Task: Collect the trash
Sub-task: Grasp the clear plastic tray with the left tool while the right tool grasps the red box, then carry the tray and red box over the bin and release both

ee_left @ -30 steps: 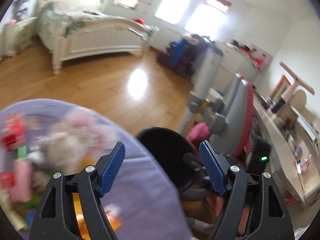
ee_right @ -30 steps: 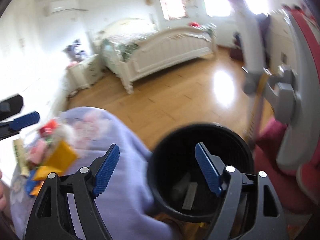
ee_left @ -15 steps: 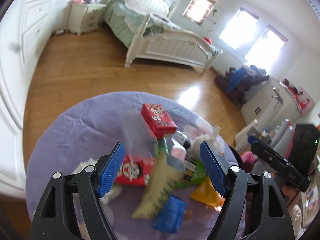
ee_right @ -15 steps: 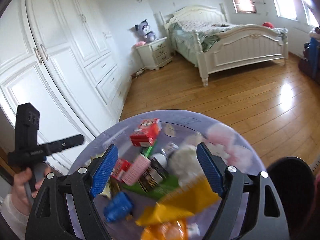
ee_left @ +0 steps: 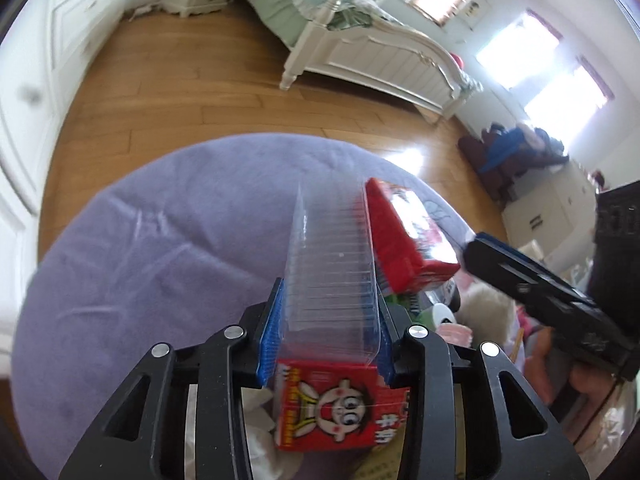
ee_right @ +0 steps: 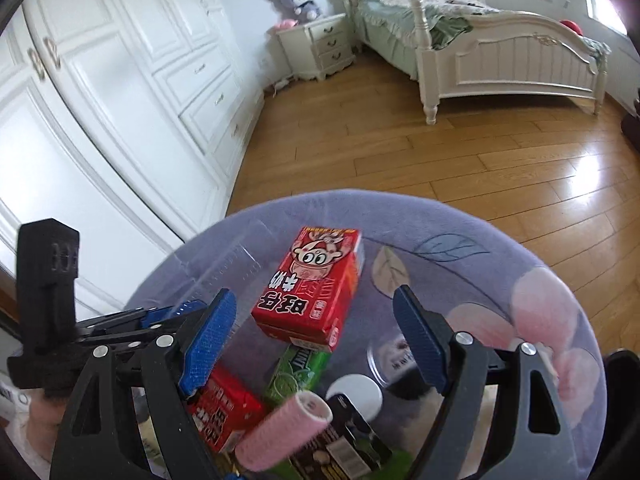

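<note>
Trash lies piled on a round purple table (ee_left: pixel 160 248). My left gripper (ee_left: pixel 328 328) is shut on a clear ribbed plastic tray (ee_left: pixel 332 264) that stands out ahead of the fingers, above a red milk carton (ee_left: pixel 336 412). A second red milk carton (ee_left: pixel 404 236) lies just right of the tray. In the right wrist view my right gripper (ee_right: pixel 316 340) is open, its fingers either side of that second red carton (ee_right: pixel 312 284), a little above the pile. The left gripper (ee_right: pixel 160 316) and the clear tray (ee_right: pixel 224 264) show at the left there.
Under my right gripper lie a green packet (ee_right: pixel 296 372), a pink roller (ee_right: pixel 284 428), a white lid (ee_right: pixel 354 394) and a dark wrapper (ee_right: pixel 340 448). Wood floor (ee_right: pixel 440 160) surrounds the table; a white wardrobe (ee_right: pixel 100 100) stands left and a bed (ee_right: pixel 480 40) behind.
Both grippers swung from the black bin back over the table pile. My left gripper dropped onto the clear tray and shut on it. My right gripper moved closer to the upper red carton, still open.
</note>
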The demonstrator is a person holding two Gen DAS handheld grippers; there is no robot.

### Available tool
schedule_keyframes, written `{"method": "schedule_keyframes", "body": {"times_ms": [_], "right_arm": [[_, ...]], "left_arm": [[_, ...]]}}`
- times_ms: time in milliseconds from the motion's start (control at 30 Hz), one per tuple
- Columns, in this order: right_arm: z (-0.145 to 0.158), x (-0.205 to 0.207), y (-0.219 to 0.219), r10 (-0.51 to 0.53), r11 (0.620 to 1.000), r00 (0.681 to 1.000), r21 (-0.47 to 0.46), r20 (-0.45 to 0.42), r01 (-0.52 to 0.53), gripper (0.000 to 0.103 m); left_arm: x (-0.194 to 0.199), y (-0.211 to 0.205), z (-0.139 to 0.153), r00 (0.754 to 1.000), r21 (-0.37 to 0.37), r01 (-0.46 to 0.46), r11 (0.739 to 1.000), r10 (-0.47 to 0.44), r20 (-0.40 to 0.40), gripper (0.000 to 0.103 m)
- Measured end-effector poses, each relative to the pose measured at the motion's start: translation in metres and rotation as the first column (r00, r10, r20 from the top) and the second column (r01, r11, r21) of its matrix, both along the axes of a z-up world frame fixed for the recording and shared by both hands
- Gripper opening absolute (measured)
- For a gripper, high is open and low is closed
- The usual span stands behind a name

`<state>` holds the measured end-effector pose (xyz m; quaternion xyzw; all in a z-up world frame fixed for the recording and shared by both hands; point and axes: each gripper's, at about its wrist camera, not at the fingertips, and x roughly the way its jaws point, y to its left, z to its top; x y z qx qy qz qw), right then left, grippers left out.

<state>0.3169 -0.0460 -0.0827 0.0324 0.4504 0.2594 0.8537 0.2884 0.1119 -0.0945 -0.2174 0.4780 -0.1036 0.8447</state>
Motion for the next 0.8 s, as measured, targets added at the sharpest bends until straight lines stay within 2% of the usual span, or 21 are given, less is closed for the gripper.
{"method": "schedule_keyframes", "body": {"times_ms": [67, 133, 167, 200, 333, 433, 533, 633, 800], "right_arm": [[-0.008, 0.004, 0.014, 0.029, 0.999, 1.000, -0.045, -0.003, -0.029, 0.080], [-0.015, 0.005, 0.026, 0.047, 0.990, 0.999, -0.131, 0.012, -0.045, 0.076], [-0.018, 0.004, 0.027, 0.049, 0.987, 0.999, -0.152, 0.016, -0.046, 0.060], [-0.021, 0.004, 0.028, 0.049, 0.984, 0.999, -0.173, 0.011, -0.046, 0.056], [-0.010, -0.007, 0.004, 0.037, 0.997, 0.999, -0.074, 0.018, -0.035, 0.054], [0.011, -0.024, -0.025, 0.043, 0.997, 0.998, 0.064, 0.034, -0.045, 0.053], [0.041, -0.052, -0.062, 0.029, 0.985, 0.995, 0.167, 0.091, -0.044, 0.052], [0.063, -0.077, -0.091, 0.011, 0.976, 0.991, 0.216, 0.137, -0.041, 0.052], [0.095, -0.124, -0.139, -0.060, 0.973, 0.965, 0.229, 0.255, 0.000, 0.052]], "left_arm": [[-0.005, 0.003, -0.007, 1.000, -0.004, -0.025, 1.000, 0.025, 0.006, 0.038], [-0.009, 0.006, -0.011, 0.999, -0.019, -0.043, 0.999, 0.043, 0.012, 0.038], [-0.010, 0.008, -0.011, 0.999, -0.026, -0.050, 0.998, 0.051, 0.017, 0.038], [-0.013, 0.009, -0.012, 0.998, -0.026, -0.055, 0.998, 0.056, 0.021, 0.038], [-0.029, 0.012, -0.005, 0.996, -0.037, -0.065, 0.997, 0.067, 0.052, 0.038], [-0.050, 0.012, 0.015, 0.992, -0.044, -0.066, 0.997, 0.071, 0.108, 0.038], [-0.074, 0.010, 0.048, 0.980, -0.068, -0.055, 0.996, 0.067, 0.187, 0.038], [-0.097, -0.004, 0.076, 0.969, -0.070, -0.024, 0.997, 0.040, 0.244, 0.038], [-0.127, -0.059, 0.115, 0.948, -0.097, 0.104, 0.990, -0.069, 0.311, 0.038]]}}
